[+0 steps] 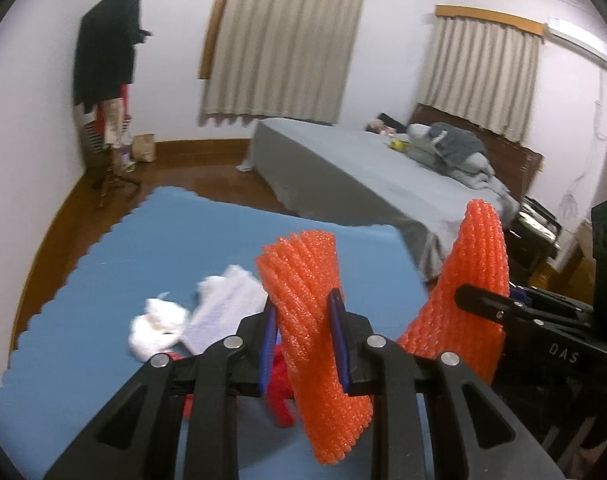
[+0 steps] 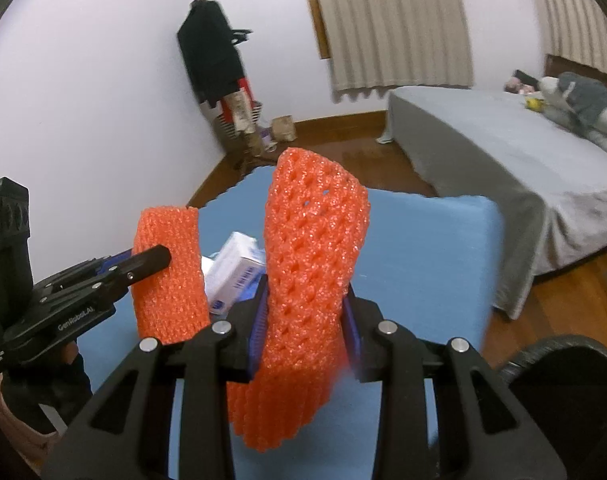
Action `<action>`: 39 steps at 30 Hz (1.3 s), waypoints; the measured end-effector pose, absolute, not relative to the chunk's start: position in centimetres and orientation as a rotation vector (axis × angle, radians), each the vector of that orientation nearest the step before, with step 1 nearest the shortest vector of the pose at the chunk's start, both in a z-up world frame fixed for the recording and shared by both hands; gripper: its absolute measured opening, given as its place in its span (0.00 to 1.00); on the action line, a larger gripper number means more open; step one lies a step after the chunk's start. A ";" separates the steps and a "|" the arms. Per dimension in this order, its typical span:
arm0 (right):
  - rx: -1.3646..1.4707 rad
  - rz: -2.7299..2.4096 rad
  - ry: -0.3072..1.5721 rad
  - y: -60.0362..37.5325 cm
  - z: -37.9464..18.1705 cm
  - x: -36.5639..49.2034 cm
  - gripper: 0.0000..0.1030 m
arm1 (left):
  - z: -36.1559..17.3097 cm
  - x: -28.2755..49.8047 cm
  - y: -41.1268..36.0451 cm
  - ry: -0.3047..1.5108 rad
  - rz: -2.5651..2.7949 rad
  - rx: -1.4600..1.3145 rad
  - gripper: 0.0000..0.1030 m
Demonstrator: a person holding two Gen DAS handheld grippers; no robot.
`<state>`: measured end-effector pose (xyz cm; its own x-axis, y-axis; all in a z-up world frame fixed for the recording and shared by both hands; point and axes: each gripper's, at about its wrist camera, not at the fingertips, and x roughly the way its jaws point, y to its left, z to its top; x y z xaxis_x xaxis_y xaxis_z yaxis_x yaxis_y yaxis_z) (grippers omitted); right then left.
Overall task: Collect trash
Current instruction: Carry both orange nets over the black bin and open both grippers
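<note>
My left gripper is shut on an orange foam net sleeve and holds it above the blue mat. My right gripper is shut on a second orange foam net sleeve. Each gripper shows in the other view: the right one with its sleeve, the left one with its sleeve. On the mat lie crumpled white tissue, a white box and a red scrap.
A dark round bin rim is at the lower right, next to the mat. A grey bed stands beyond the mat on the wooden floor. A coat stand is in the corner.
</note>
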<state>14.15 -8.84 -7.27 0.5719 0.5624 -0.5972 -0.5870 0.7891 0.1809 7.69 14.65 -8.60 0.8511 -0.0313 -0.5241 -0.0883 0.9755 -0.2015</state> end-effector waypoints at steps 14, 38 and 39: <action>0.025 0.416 0.668 -20.8 -8.0 12.2 0.31 | -7.9 9.8 3.3 0.558 -0.215 -0.167 0.24; 0.093 0.042 0.746 -35.8 -13.8 10.1 0.57 | -10.7 13.4 -12.4 0.638 -0.519 -0.070 0.51; 0.094 0.034 0.743 -36.0 -13.9 9.9 0.63 | -10.7 13.3 -12.4 0.638 -0.516 -0.069 0.52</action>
<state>9.93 -36.00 -13.91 0.7359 0.0641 -0.6740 0.0024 0.9952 0.0974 13.32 -12.38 -10.74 0.6819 -0.4802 -0.5517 0.4386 0.8721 -0.2168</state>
